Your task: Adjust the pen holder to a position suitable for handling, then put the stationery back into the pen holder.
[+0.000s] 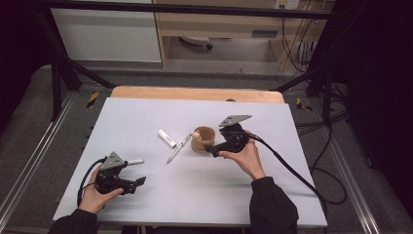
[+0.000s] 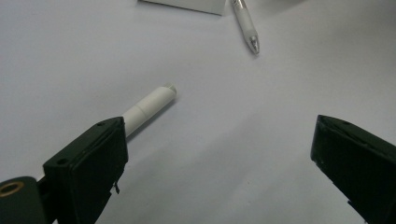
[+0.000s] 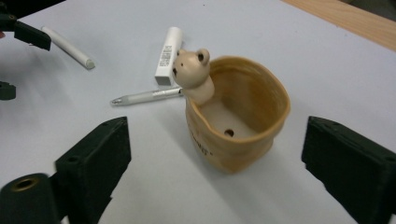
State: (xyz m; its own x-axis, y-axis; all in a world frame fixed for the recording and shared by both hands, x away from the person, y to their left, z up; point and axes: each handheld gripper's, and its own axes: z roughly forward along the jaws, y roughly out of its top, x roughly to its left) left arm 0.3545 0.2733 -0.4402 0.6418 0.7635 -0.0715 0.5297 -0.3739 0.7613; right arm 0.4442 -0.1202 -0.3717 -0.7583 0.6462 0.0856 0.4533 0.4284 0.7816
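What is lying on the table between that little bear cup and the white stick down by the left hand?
In the high view, a clear pen lies between the bear cup and the white stick.

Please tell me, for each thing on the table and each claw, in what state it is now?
Bear pot: upright, empty, hole in its bottom.
White pen: lying flat, beside the pot.
White tube: lying flat, label up.
White stick: lying flat, next to the left claw's jaw, not gripped.
Left claw: open, holding nothing.
Right claw: open, jaws either side of the pot, not touching it.
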